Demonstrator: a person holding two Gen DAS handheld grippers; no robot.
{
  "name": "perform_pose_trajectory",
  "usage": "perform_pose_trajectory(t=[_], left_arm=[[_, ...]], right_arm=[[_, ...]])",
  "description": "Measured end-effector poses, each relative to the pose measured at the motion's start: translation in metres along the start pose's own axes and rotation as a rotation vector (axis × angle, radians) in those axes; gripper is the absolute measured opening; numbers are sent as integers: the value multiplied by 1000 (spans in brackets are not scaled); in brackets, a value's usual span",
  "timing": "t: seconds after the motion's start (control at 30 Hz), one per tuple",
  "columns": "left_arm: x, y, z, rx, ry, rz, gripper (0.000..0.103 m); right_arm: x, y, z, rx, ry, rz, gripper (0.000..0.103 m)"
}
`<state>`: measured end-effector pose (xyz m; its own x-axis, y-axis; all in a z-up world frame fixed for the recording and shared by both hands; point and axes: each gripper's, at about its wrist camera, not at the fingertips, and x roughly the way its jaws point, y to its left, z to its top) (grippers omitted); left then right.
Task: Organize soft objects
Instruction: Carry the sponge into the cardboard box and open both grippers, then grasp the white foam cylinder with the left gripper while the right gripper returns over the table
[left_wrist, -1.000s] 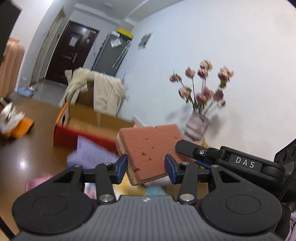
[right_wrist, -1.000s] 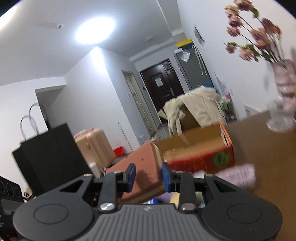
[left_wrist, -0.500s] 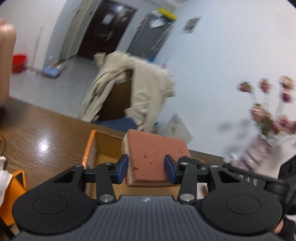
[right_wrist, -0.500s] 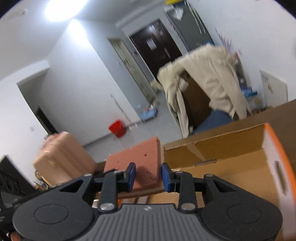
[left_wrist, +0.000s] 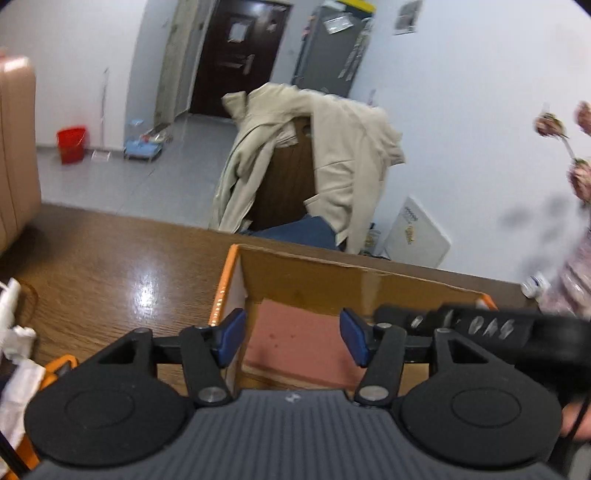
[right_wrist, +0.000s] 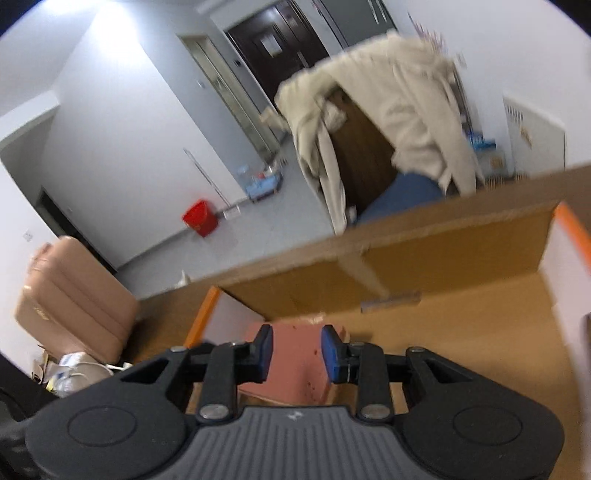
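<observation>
A pink-red sponge (left_wrist: 295, 325) lies low inside the open cardboard box (left_wrist: 332, 264) with orange edges, near its left wall. My left gripper (left_wrist: 292, 338) hangs over it. Its jaws are opening, and the blue pads stand clear of the sponge on both sides. The right tool's black body (left_wrist: 480, 326) reaches in from the right. In the right wrist view my right gripper (right_wrist: 297, 352) is shut on the sponge (right_wrist: 295, 373), down inside the box (right_wrist: 443, 254).
The box stands on a glossy brown table (left_wrist: 110, 273). An orange item with white cloth (left_wrist: 18, 354) sits at the table's left, and a vase of pink flowers (left_wrist: 569, 266) at the right. Beyond the table stands a chair draped with a beige jacket (left_wrist: 325, 147). A tan suitcase (right_wrist: 70, 299) stands left.
Both grippers carried the sponge across the table and down into the cardboard box. The left jaws have spread off it. The right gripper still holds it.
</observation>
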<state>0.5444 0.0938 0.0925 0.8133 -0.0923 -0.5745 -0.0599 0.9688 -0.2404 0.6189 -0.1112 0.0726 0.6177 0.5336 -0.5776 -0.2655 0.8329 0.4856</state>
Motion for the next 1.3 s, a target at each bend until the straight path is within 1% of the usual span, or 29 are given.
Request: perform_pose_trajectory(t=[0.07,0.1,0.17,0.23,0.3,0.33,0.37,0.43,0.47,0.5,0.57,0.6,0.67,0.7,0.73,0.8,0.9,0.93,1.0,1.07,1.2,1.3], left_arm=[[-23,-11,1,37,-28,-2,61],[-35,-16,1,51,-42,-3,64],[-67,-26,-2,77,-81,-20,69],[-98,-36,-8,106,-114,-37,79],[-130,-48,-14,146,-144,-64,81],[-146,-53,-19,160,-163,-72,82],[-164,-58,-24,175,-185,-87,83],[-194,-65,-37,198,-213,-123,88],[-210,-67,-45,206,-229,-138,92],[-225,-70,-55,215,-245,-149,98],[-245,-75,-80,243,-254,-149,98],[-251,-78,-92,259,-253,-150,98],[-262,-84,-117,282,-250,-114,98],[-269,-87,-132,299,-257,-101,98],[-277,-87,-146,310,-267,-104,99],[-290,-86,-173,298,-251,-114,102],[-291,-79,-220,244,-164,-205,102],[-285,-79,-234,245,-135,-214,102],[-272,-81,-252,246,-78,-169,102],[-263,-81,-258,243,-41,-171,102],[-251,-80,-250,232,-58,-182,102],[-240,-76,-231,226,-67,-171,102]], right_arm=[[-35,7,1,-50,-36,3,29],[-52,8,2,-79,-54,3,31],[-94,15,-3,-143,-94,11,35],[-139,21,-15,-191,-126,17,45],[-182,25,-30,-234,-151,24,49],[-204,27,-39,-256,-167,28,53],[-220,26,-46,-270,-180,26,55],[-254,24,-67,-289,-214,27,59],[-268,22,-77,-294,-225,27,60],[-281,20,-88,-305,-241,27,60],[-301,16,-110,-327,-306,24,60],[-309,12,-119,-338,-335,23,60],[-319,7,-133,-347,-380,22,61],[-321,5,-138,-339,-373,14,61],[-323,3,-142,-325,-352,2,61],[-330,0,-158,-324,-343,0,64],[-334,-6,-180,-354,-370,8,64],[-333,-7,-183,-345,-383,1,64],[-328,-12,-183,-321,-411,-23,64],[-322,-20,-183,-271,-421,-25,66],[-312,-25,-176,-207,-443,2,66],[-304,-22,-162,-186,-469,10,66]])
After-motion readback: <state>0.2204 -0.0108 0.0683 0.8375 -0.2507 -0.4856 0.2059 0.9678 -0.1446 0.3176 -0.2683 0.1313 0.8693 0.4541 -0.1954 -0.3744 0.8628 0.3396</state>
